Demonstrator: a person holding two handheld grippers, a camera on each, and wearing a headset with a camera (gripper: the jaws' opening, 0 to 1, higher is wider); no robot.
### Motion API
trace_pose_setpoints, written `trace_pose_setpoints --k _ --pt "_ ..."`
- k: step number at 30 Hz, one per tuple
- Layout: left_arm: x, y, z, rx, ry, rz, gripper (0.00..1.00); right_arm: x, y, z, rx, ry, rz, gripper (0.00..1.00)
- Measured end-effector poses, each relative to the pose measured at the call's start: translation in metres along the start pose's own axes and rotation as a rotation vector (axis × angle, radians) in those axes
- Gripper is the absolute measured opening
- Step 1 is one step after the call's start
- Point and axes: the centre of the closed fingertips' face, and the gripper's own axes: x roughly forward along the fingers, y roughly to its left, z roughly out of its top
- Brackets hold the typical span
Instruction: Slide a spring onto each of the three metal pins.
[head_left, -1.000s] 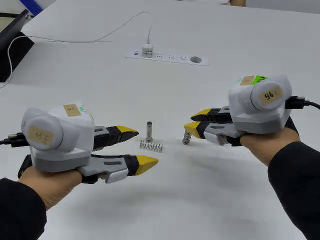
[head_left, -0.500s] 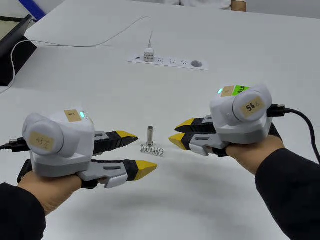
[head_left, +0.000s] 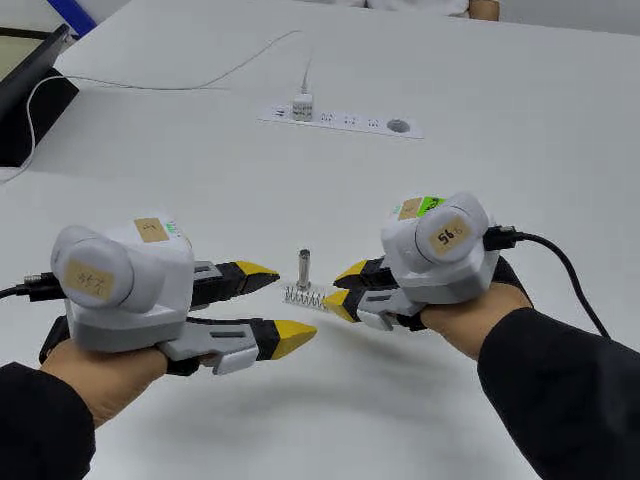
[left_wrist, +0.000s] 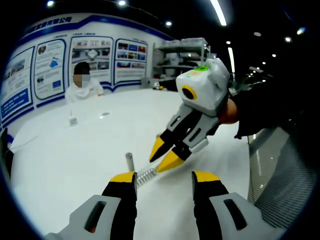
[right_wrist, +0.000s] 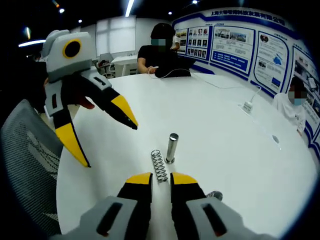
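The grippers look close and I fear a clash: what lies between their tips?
In the head view, the spring lying flat and the upright pin just behind it sit between the left gripper and the right gripper.

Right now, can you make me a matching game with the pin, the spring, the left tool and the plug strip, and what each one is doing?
Things:
1. metal pin
2. spring
3. left tool
4. power strip

States:
A. jaws wide apart
B. lying on its side on the table
C. far across the table, with a white plug in it
D. standing upright

Pairs: 1-D, 2-B, 3-A, 4-C.
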Motion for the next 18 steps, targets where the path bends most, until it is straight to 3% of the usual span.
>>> trace_pose_setpoints --k 18 --pt "-0.002 0.004 -0.003 0.003 0.010 0.007 0.44 0.018 0.003 -0.014 0.043 0.043 0.029 0.14"
